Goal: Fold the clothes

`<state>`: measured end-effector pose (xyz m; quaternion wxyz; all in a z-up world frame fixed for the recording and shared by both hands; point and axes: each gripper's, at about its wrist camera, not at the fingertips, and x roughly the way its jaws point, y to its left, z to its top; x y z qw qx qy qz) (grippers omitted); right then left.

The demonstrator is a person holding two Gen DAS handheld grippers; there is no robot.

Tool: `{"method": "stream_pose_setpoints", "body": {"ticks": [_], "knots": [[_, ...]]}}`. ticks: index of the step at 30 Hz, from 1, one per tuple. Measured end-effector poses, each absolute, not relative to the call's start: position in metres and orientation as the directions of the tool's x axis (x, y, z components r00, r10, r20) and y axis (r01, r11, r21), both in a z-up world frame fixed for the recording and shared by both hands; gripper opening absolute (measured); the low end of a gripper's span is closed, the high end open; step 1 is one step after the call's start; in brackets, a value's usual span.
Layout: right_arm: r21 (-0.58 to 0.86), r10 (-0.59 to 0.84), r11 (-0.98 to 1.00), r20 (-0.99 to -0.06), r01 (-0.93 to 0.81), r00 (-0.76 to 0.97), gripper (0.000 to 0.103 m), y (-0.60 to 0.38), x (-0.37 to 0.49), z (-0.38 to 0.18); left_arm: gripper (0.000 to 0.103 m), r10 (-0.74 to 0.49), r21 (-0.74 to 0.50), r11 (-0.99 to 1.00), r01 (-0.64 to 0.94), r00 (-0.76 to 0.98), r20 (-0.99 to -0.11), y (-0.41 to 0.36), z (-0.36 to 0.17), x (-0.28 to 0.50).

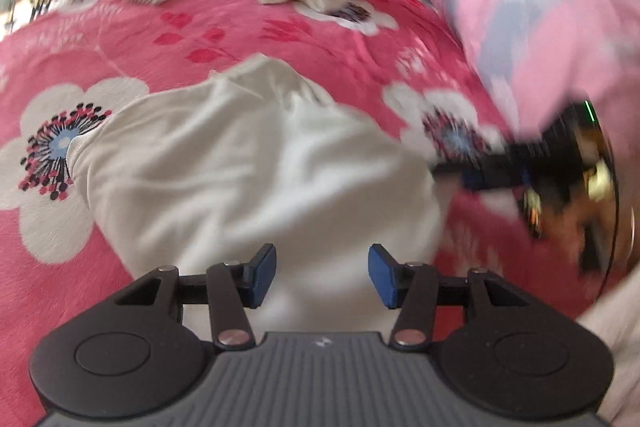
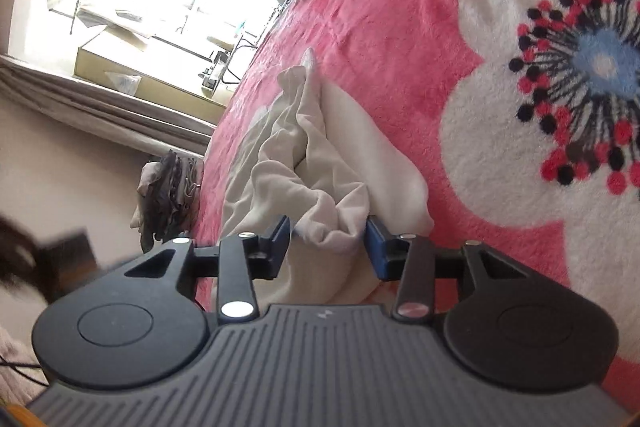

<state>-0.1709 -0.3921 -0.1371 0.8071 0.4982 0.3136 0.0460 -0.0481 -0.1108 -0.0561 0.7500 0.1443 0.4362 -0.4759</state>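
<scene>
Clearly the right gripper (image 2: 327, 247), jaws parted around a loose bunch, is nearer the white garment (image 2: 320, 155) stretching to upper centre; the left gripper (image 1: 322, 275) hovers open, empty.

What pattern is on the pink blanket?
The blanket has big white flowers with blue centres and dark-and-red dotted stamens; right wrist view shows it best.
</scene>
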Motion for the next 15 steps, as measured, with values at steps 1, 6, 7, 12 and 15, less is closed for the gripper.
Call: {"method": "stream_pose_setpoints", "body": {"ticks": [1,6,7,12,15], "knots": [[0.831,0.389,0.502,-0.465,0.240,0.795,0.039,-0.392,-0.168,-0.137,0.052,-0.585,-0.174,0.497,0.850,0.181,-0.791,-0.108,-0.060,-0.057],[0.780,0.380,0.595,-0.486,0.194,0.787,0.010,-0.389,-0.165,-0.114,0.052,-0.595,-0.098,0.450,0.888,0.216,-0.774,-0.102,-0.065,-0.082],[0.761,0.370,0.623,-0.491,0.181,0.789,0.010,-0.388,-0.164,-0.107,0.052,-0.598,-0.096,0.446,0.890,0.216,-0.772,-0.102,-0.065,-0.083],[0.688,0.344,0.704,-0.546,0.175,0.764,0.009,-0.386,-0.157,-0.101,0.052,-0.612,-0.138,0.477,0.868,0.216,-0.761,-0.102,-0.067,-0.074],[0.695,0.344,0.706,-0.500,0.132,0.794,0.008,-0.386,-0.163,-0.087,0.052,-0.635,-0.183,0.485,0.855,0.201,-0.746,-0.102,-0.063,-0.068]]}}
